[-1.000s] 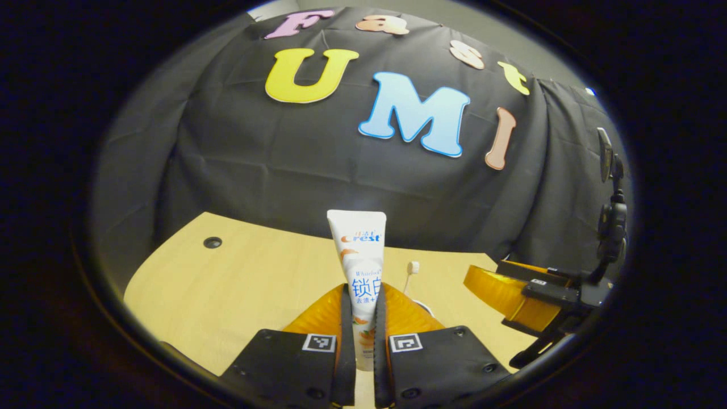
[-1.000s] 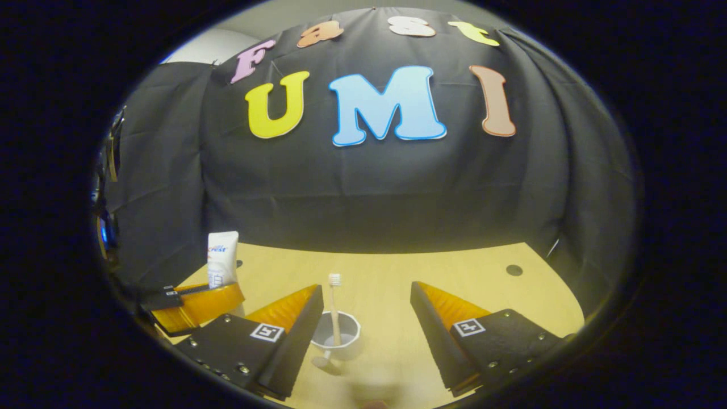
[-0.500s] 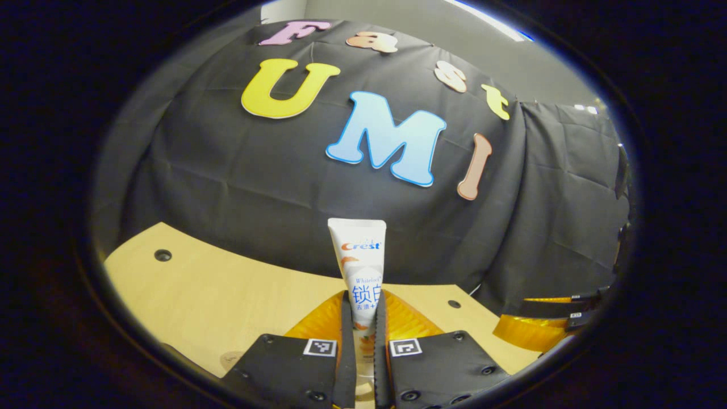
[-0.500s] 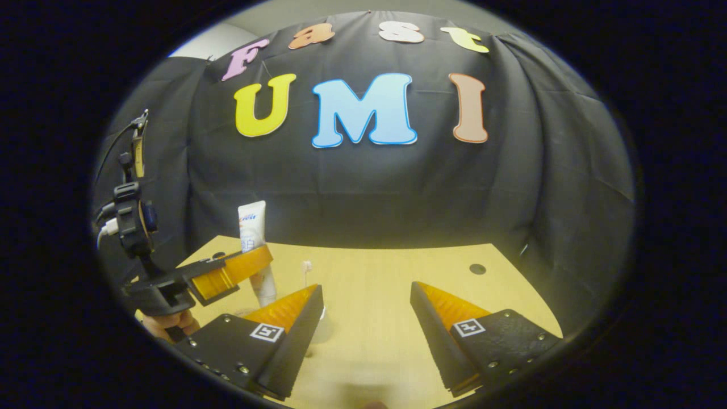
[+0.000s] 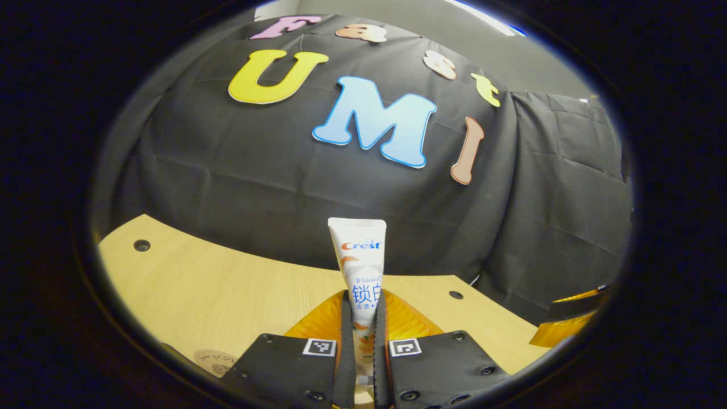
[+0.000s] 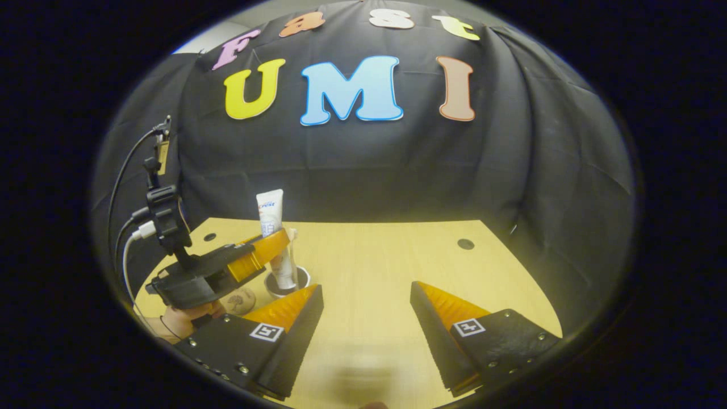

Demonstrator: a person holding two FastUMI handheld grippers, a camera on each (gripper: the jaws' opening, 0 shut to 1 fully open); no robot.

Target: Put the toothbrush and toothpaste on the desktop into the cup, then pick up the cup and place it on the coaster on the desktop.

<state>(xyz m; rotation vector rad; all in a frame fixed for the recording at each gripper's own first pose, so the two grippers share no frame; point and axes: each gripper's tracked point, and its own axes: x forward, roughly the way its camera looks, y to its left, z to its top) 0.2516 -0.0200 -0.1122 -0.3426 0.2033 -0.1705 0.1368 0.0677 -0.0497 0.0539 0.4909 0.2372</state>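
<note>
toothpaste (image 5: 361, 267) clamped upright by left gripper (image 5: 363, 341) | right gripper view: over cup (image 6: 287, 280) | right gripper (image 6: 366, 315) spread, empty

The toothpaste (image 5: 361, 267) tube's lower end is hidden between the tongs (image 5: 363, 363).

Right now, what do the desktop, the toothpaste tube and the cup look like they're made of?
Desktop: pale wood or wood-look laminate, matte, with faint straight grain. Toothpaste tube: likely soft plastic, white and printed, its flat crimped end up, held by the left hand-held gripper. Cup: cannot tell; small and mostly hidden, its rim looks grey.
</note>
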